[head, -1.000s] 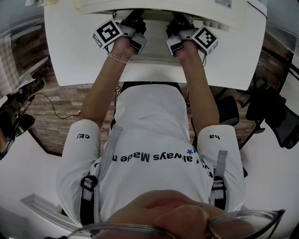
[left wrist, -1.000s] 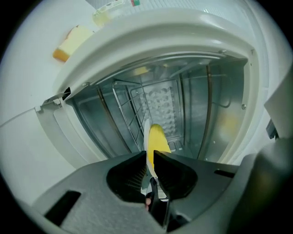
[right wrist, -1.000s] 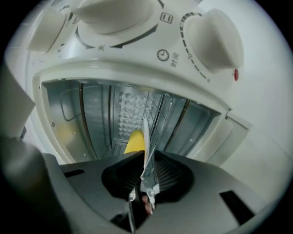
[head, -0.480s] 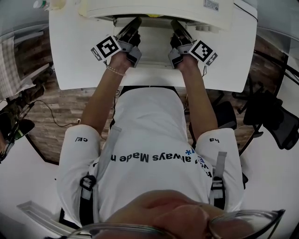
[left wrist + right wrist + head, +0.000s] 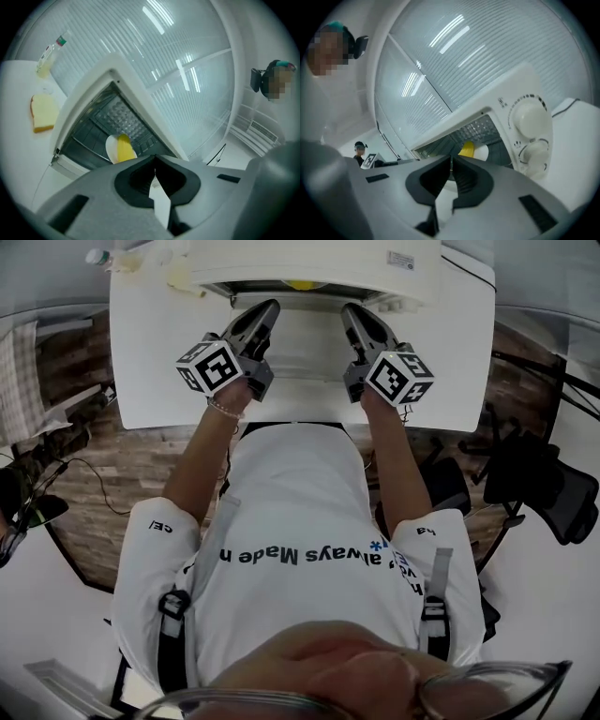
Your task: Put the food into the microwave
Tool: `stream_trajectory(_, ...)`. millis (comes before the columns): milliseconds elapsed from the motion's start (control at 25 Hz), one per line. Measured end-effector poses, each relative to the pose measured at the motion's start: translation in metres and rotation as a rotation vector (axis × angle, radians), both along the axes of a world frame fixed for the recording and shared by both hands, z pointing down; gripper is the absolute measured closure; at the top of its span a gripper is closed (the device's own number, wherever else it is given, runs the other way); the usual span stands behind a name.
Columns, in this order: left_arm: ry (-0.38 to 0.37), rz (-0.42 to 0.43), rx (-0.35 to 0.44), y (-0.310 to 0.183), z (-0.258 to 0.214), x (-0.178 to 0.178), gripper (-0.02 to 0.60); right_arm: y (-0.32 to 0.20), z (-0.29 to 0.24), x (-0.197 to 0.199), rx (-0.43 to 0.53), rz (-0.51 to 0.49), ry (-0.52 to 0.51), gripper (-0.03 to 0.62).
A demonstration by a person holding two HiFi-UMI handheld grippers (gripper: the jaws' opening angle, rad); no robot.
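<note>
Yellow food (image 5: 124, 149) sits on a white plate (image 5: 110, 146) inside the open microwave (image 5: 309, 257), at 12 o'clock on the worktop (image 5: 150, 371). The left claw (image 5: 265, 307) and right claw (image 5: 349, 310) hover before it, each pressed together and empty. A bread slice (image 5: 43, 113) lies at the microwave's 9 o'clock.

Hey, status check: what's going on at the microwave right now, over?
Left tool and right tool shut, empty. Food on plate inside open microwave. Nothing in the way.
</note>
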State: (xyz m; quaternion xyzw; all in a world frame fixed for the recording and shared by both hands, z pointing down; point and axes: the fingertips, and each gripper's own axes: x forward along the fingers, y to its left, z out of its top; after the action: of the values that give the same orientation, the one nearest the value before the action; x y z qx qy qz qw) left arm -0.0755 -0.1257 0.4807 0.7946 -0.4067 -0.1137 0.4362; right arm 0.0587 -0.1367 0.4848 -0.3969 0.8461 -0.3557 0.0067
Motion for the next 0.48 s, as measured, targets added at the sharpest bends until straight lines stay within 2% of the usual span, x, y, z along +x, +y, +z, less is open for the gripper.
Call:
stream_trajectory(280, -0.124, 0.020, 0.150, 0.010, -0.050, 0.005, 0.569, 0.009, -0.050, 0.000, 0.218, -0.066, 0.214, 0.572)
stream_trajectory(480, -0.200, 0.024, 0.247, 0.025, -0.085, 0.008, 0.569, 0.024, -0.090, -0.001, 0.336, -0.080, 0.297, 0.572)
